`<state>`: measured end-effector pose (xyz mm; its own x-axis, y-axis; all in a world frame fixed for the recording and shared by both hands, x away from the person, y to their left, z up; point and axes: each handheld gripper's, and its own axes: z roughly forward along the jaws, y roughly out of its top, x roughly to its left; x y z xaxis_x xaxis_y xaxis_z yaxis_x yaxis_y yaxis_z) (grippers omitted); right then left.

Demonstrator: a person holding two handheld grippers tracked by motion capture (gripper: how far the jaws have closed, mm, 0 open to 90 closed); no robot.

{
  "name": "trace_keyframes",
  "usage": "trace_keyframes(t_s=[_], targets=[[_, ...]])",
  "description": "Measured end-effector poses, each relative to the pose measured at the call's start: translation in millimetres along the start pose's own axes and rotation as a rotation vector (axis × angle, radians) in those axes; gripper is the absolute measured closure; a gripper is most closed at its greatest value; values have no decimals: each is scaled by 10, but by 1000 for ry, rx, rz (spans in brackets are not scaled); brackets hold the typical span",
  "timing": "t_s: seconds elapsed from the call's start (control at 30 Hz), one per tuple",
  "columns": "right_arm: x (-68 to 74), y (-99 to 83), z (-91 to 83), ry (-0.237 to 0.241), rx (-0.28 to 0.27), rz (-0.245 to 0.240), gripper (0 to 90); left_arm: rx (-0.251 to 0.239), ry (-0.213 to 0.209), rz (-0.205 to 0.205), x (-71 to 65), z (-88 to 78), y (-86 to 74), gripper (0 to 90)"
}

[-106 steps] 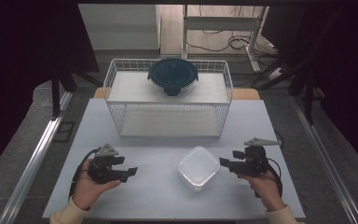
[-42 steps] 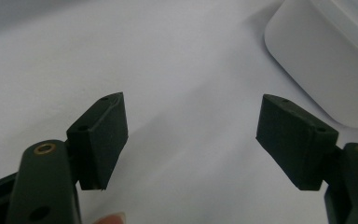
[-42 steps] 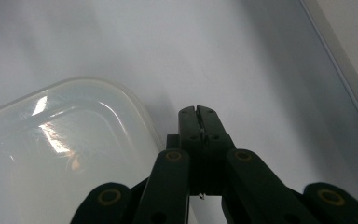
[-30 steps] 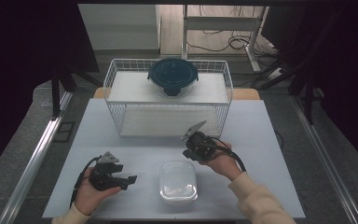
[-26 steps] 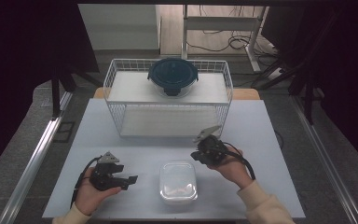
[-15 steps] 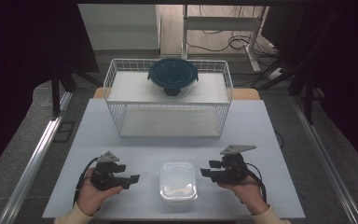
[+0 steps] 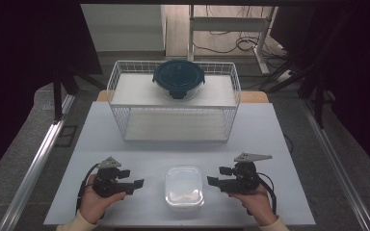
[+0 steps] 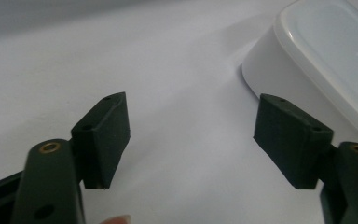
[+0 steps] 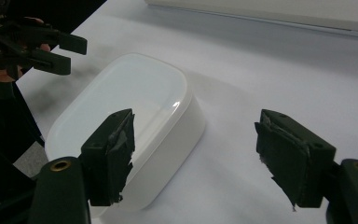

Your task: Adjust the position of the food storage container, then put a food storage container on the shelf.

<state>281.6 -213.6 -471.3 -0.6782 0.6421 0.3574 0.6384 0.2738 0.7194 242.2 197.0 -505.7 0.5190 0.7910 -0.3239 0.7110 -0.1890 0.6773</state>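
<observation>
White lidded box (image 7: 184,187) on table (image 7: 270,130) between left gripper (image 7: 136,184) and right gripper (image 7: 213,181), both wide open, right just opened, empty; best closed in level from both sides.

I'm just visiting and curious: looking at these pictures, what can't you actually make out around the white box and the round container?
- White box: its contents, in every view; the frosted lid hides them.
- Round container in the wire basket: its contents, high view; the dark lid covers it.
- White box's far end, left claw view: cut off by the picture's right edge.
- Left claw, right claw view: cut off by the top-left corner.
</observation>
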Motion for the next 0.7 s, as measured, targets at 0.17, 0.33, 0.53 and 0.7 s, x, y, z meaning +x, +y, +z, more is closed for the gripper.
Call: trace_keyframes(t_s=[0.17,0.33,0.53,0.7], targets=[[16,-13,12,0,-1,-1,270,-9,-2,0,-40,-9,2,275],[37,-15,19,13,-10,3,264,-26,-8,23,-135,-45,11,274],[53,-37,40,21,-6,33,272,-22,-48,2,-155,-10,33,257],[60,-58,91,54,5,89,298,-26,-76,-15,-164,10,55,258]])
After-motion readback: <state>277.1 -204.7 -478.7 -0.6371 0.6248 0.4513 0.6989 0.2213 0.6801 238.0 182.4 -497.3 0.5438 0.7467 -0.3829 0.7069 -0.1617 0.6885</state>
